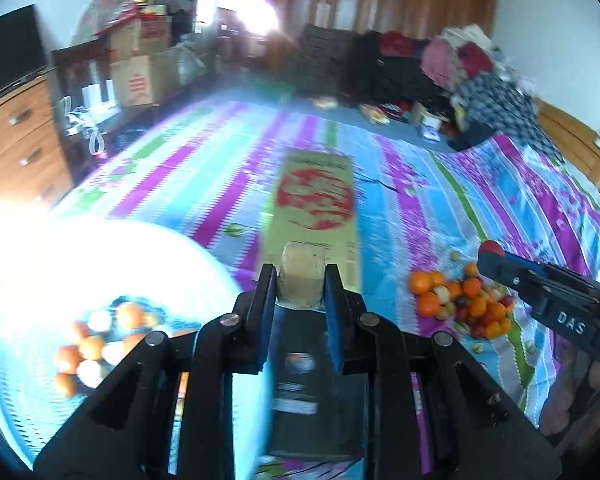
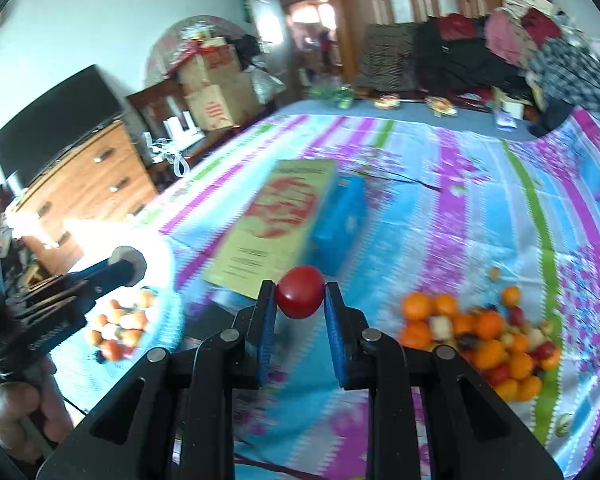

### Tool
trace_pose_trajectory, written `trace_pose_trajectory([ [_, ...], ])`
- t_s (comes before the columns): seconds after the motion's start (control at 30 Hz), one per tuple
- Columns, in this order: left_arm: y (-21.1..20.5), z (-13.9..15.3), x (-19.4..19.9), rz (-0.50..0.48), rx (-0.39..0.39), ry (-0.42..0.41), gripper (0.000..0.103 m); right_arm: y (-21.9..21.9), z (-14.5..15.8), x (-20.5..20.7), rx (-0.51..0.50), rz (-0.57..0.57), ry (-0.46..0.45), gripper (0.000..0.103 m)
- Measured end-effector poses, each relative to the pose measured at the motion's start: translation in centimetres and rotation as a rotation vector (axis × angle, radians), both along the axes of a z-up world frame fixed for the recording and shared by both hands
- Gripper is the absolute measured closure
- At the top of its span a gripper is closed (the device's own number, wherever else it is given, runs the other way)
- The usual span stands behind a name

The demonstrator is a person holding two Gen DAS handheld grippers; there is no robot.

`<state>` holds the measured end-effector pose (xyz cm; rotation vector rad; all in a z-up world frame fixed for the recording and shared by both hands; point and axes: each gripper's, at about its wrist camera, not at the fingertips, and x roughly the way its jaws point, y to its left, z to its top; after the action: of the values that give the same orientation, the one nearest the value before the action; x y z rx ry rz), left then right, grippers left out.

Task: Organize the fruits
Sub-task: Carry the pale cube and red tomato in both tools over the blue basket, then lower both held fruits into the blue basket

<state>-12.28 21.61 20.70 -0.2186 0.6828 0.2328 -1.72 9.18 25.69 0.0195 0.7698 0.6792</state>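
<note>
1. While both tools hang above a bed covered with a striped sheet (image 2: 460, 208), each pair of tongs is clamped on one small fruit.
2. Left gripper (image 1: 301, 280): its blue pads are narrowed onto a pale, beige fruit piece (image 1: 302, 276), held right at the fingertips. In the right wrist view this gripper comes in from the left edge, its tip over a glaring white patch.
3. Right gripper (image 2: 300, 294): its jaws pinch a red fruit (image 2: 300, 291), round and glossy, between the fingertips. In the left wrist view the same gripper reaches in from the right edge, the red fruit at its tip.
4. Loose fruit pile (image 2: 484, 340): it lies on the sheet below and to the right of the right gripper's fingers, mostly orange pieces mixed with red, pale and a few dark ones. A few strays sit just beyond it.
5. Sorted fruit group (image 1: 96, 344): it lies below and to the left of the left gripper, orange and pale pieces close together on a surface washed out by strong light; what it rests on cannot be told.
6. Cardboard box (image 2: 280, 220): flat, tan with red print, it lies ahead of both grippers on the sheet. A blue box (image 2: 340, 224) lies touching its right side in the right wrist view.
7. Person's hand (image 2: 16, 412): fingers wrap the left gripper's handle at the lower left of the right wrist view.
</note>
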Motion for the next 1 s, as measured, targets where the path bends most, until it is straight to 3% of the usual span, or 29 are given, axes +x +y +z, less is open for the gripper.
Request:
trace_pose_trajectory([
  [0.53, 10.6, 0.8, -7.2, 0.28, -0.014, 0.014, 0.079, 14.9, 3.8, -6.4, -0.014, 0.259, -0.005, 0.075],
  [1.0, 14.2, -1.5, -10.0, 0.33, -0.036, 0.105, 0.079, 22.4, 1.3, -6.8, -0.096, 0.366, 0.113, 0.075],
])
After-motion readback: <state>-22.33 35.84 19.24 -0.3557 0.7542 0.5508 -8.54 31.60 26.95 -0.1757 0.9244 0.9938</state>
